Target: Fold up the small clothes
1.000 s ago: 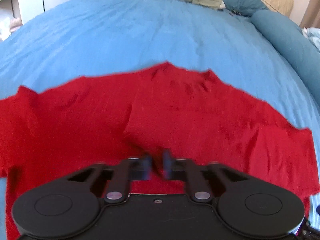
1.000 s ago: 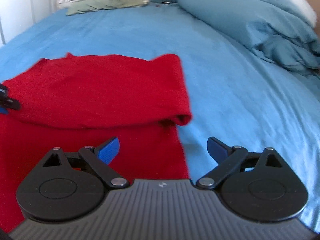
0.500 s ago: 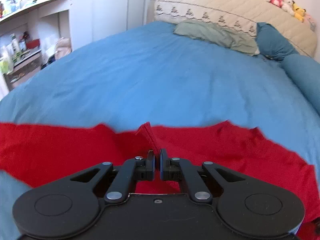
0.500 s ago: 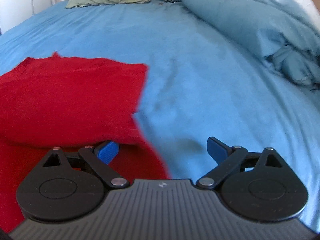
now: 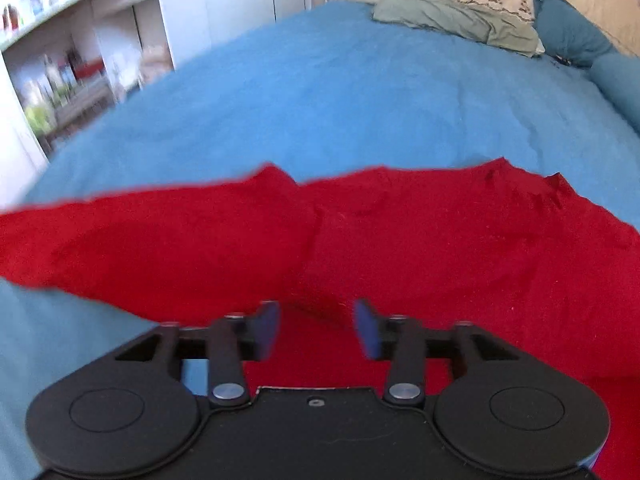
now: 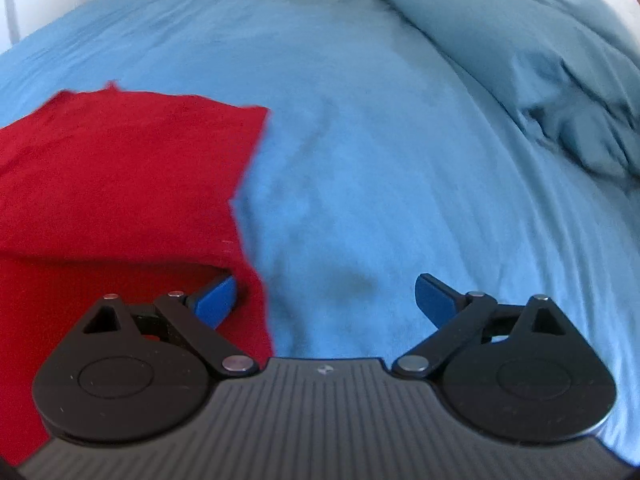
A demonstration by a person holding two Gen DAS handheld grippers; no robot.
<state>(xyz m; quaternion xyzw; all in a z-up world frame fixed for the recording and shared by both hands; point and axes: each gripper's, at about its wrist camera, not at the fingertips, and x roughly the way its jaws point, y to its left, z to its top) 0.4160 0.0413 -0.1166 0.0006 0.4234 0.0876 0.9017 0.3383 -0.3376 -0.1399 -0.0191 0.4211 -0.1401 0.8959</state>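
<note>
A red garment lies on the blue bedsheet, with a folded layer on top of a lower layer. My left gripper is open just above the fold's near edge, holding nothing. In the right wrist view the same red garment fills the left side, its right edge running down the middle. My right gripper is wide open at that edge; its left fingertip is over the red cloth, its right fingertip over bare sheet.
A green pillow and a dark blue pillow lie at the headboard. A rumpled blue duvet runs along the bed's right side. White shelves stand to the left beyond the bed edge.
My left gripper was shut on the red cloth, carried it over, and has now opened and let it go. The right gripper stayed open and shifted slightly along the garment's right edge.
</note>
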